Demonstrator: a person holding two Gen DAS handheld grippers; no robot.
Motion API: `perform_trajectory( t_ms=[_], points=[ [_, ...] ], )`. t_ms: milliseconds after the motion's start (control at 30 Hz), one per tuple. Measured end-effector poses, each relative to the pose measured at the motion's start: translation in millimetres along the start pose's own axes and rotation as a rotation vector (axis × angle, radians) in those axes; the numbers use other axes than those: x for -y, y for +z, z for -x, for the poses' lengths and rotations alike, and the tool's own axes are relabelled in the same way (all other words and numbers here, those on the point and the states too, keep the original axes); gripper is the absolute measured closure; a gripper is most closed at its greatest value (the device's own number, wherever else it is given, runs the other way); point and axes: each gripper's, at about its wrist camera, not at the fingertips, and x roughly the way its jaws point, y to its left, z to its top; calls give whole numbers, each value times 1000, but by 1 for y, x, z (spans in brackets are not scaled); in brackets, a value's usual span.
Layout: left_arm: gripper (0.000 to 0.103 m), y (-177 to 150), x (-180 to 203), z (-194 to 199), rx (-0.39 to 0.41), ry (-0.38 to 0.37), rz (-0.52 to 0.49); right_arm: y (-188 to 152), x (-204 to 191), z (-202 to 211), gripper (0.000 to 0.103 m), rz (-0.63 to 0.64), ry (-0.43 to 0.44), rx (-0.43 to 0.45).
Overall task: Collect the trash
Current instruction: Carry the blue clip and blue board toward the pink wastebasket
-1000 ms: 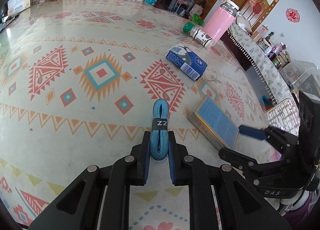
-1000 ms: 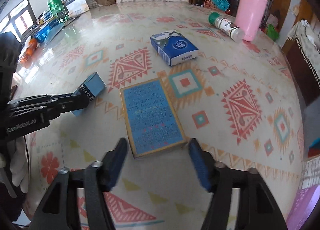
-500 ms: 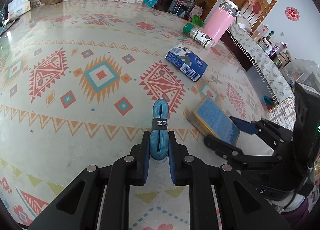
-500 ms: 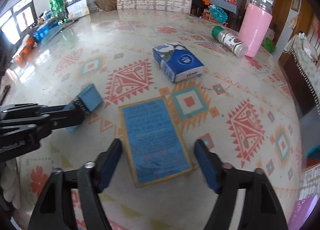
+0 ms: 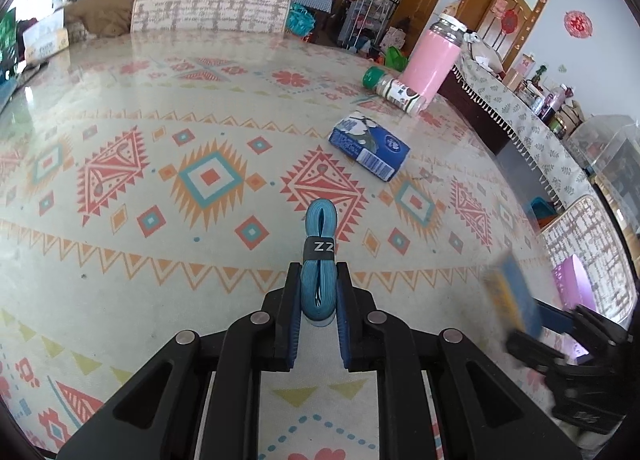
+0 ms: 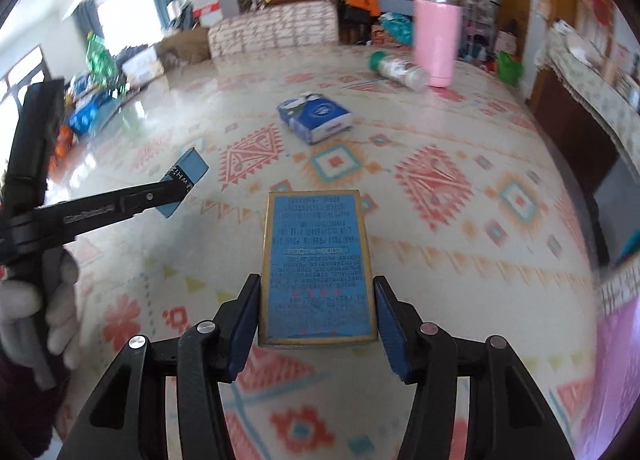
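Two pieces of trash are being carried clear of the worktop (image 5: 120, 292): left gripper (image 5: 318, 292) fingers clenching a strap (image 5: 319, 256), right gripper (image 6: 316, 312) fingers pinching a box (image 6: 316, 264) by its edges.

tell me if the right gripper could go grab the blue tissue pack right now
Probably not yet. The right gripper is shut on the flat blue box, so its jaws are full. The path to the blue tissue pack looks free across the table, once the box is dropped.

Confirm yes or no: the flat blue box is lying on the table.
No: the flat blue box is clamped in the right gripper, raised above the table.
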Motion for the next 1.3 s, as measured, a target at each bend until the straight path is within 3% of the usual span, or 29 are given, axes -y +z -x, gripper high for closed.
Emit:
perform_trajectory(
  t_ms=[300,533,933,1300],
  points=[
    [88,-11,24,2,38,45,-94,-48,35,76,44,-115,-48,115],
    [88,-19,45,22,75,13,-115,-87,62,126,44,-184,-100,197],
    [88,-41,127,70,111,-104,-247,-124,93,165,44,-260,-105,277],
    [88,-50,215,53,31,-213,-368,-159,153,197,44,-388,-163,328]
  ],
)
